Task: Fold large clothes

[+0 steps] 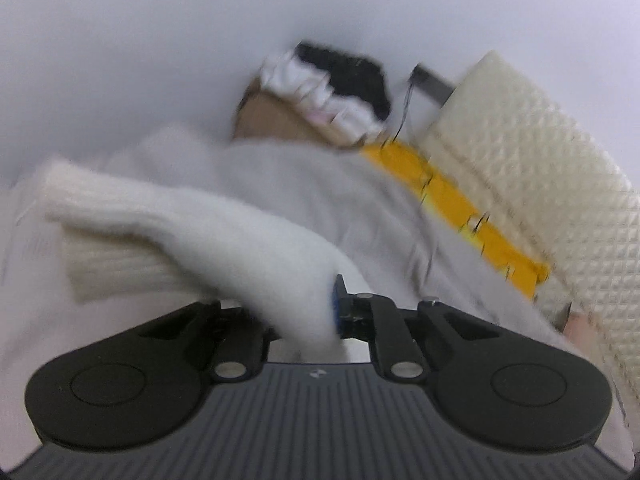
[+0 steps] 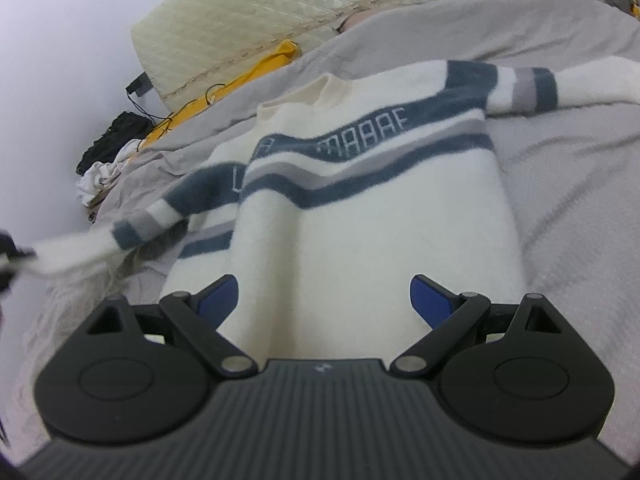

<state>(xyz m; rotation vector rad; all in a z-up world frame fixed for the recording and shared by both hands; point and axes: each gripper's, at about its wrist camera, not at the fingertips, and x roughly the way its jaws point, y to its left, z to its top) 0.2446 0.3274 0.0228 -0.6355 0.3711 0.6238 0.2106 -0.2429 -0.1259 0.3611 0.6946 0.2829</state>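
Note:
A white fluffy sweater (image 2: 360,216) with dark blue and grey stripes lies face up on a grey bedsheet (image 2: 568,184), collar away from me. My right gripper (image 2: 324,296) is open and empty, its blue pads either side of the sweater's lower body. My left gripper (image 1: 320,316) is shut on the white left sleeve (image 1: 224,240), held lifted off the bed. In the right wrist view that sleeve (image 2: 132,224) stretches out to the left, where the left gripper (image 2: 8,256) shows blurred at the edge. The other sleeve (image 2: 560,84) lies spread to the right.
A cream quilted headboard (image 2: 280,12) runs along the far side of the bed. A yellow strip (image 1: 460,200) with dark cables lies between headboard and sheet. A pile of black and white clothes (image 2: 108,152) sits by the white wall.

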